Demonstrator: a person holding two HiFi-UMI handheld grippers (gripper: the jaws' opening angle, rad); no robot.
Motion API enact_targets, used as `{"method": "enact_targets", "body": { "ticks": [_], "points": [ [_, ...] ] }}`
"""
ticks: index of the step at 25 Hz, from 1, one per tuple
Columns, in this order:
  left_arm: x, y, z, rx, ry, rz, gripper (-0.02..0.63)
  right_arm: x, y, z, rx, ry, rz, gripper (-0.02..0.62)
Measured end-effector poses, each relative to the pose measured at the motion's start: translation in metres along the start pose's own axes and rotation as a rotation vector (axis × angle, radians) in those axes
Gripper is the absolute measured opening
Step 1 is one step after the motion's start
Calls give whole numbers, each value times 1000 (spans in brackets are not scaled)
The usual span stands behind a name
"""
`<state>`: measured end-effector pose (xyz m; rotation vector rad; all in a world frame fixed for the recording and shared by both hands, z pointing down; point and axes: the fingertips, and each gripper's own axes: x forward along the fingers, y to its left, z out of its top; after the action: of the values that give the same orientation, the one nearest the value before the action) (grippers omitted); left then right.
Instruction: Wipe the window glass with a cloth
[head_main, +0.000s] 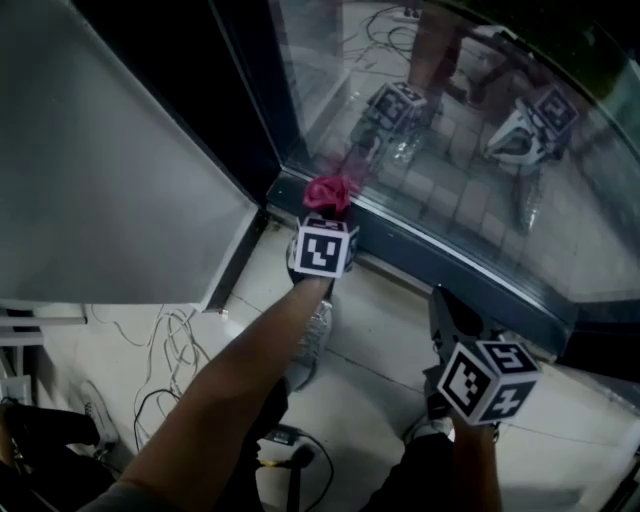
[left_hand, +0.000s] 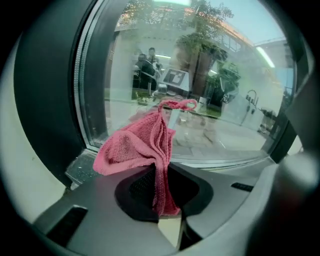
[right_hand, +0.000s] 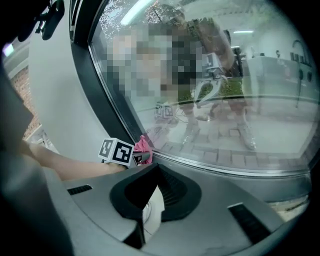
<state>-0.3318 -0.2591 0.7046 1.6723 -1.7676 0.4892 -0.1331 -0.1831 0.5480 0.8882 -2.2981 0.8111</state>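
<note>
A pink cloth (head_main: 328, 191) is bunched at the lower left corner of the window glass (head_main: 450, 150), just above the sill. My left gripper (head_main: 327, 212) is shut on it. In the left gripper view the cloth (left_hand: 135, 145) hangs pinched between the jaws (left_hand: 161, 192), its top edge close to the glass (left_hand: 210, 85). My right gripper (head_main: 442, 300) is held lower and to the right, away from the pane, with its jaws together and nothing in them. The right gripper view shows its own jaws (right_hand: 151, 192), and the left gripper's marker cube (right_hand: 116, 151) with the cloth (right_hand: 142, 146) beside the glass (right_hand: 240, 110).
A dark sill (head_main: 440, 262) runs along the bottom of the window, and a dark upright frame (head_main: 240, 90) stands at its left. A pale panel (head_main: 100, 160) leans at the left. Cables (head_main: 165, 345) lie on the tiled floor near the person's shoe (head_main: 312, 345).
</note>
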Motion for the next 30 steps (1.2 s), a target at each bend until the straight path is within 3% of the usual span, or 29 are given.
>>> {"method": "enact_targets", "body": {
  "ticks": [14,30],
  "points": [
    [11,-119,-15,124,28,-112,52,-52,-57,-4,54,-40,-74,-8],
    [17,-271,-33,243,51,-256,52,-123,-154,-24,87,-97,-196,-8]
  ]
}}
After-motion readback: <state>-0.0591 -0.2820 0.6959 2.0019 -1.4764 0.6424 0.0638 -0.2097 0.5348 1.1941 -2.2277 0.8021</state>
